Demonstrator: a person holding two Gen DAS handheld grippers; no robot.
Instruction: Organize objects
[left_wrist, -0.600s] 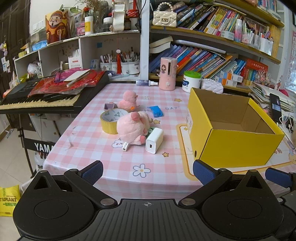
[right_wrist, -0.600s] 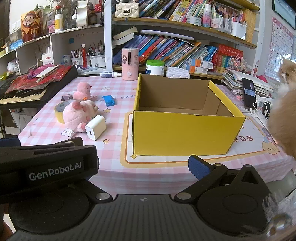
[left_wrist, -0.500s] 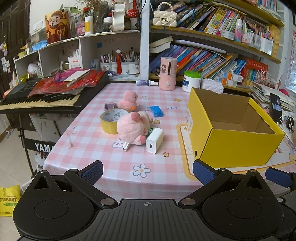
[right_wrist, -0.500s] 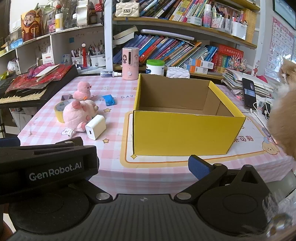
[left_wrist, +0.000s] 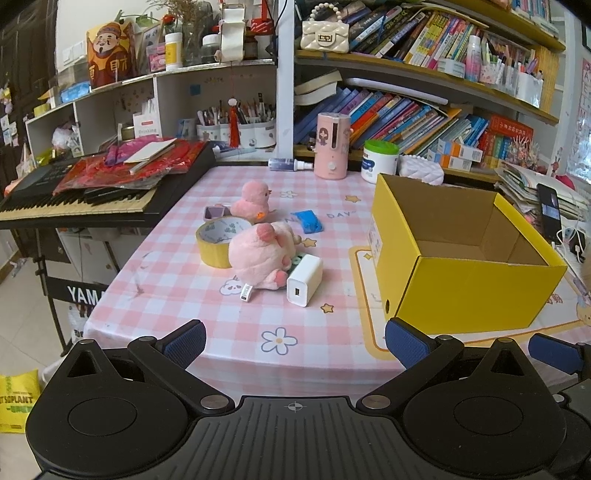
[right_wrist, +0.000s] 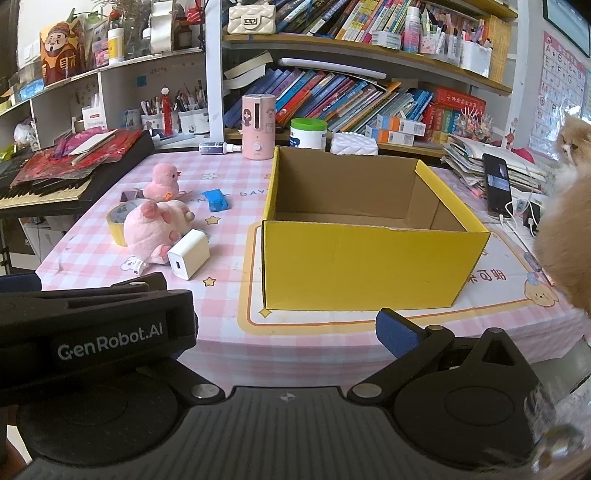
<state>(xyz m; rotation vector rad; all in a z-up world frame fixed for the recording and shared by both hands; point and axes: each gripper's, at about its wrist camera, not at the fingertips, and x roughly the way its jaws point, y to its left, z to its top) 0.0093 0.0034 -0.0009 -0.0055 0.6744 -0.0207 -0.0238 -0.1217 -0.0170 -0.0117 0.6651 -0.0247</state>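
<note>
A pink-and-white checked tablecloth (left_wrist: 177, 288) with flower and star prints covers the table beyond the blue finger pads (left_wrist: 184, 341). Ahead of them, a bright yellow cardboard box (right_wrist: 362, 266) shows a plain brown inside. Left of it lie a pink plush pig (left_wrist: 258, 254), a pink plush chick (left_wrist: 253, 199), a white charger block (left_wrist: 304, 280), a yellow tape roll (left_wrist: 216, 243) and a small blue packet (left_wrist: 308, 221).

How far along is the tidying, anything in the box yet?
Nothing is done yet: the yellow box is empty. Nothing is in hand: the left gripper and the right gripper are both open at the table's near edge. Still left on the table: the pig plush, chick, tape roll, white charger, blue item and a small white adapter.
</note>
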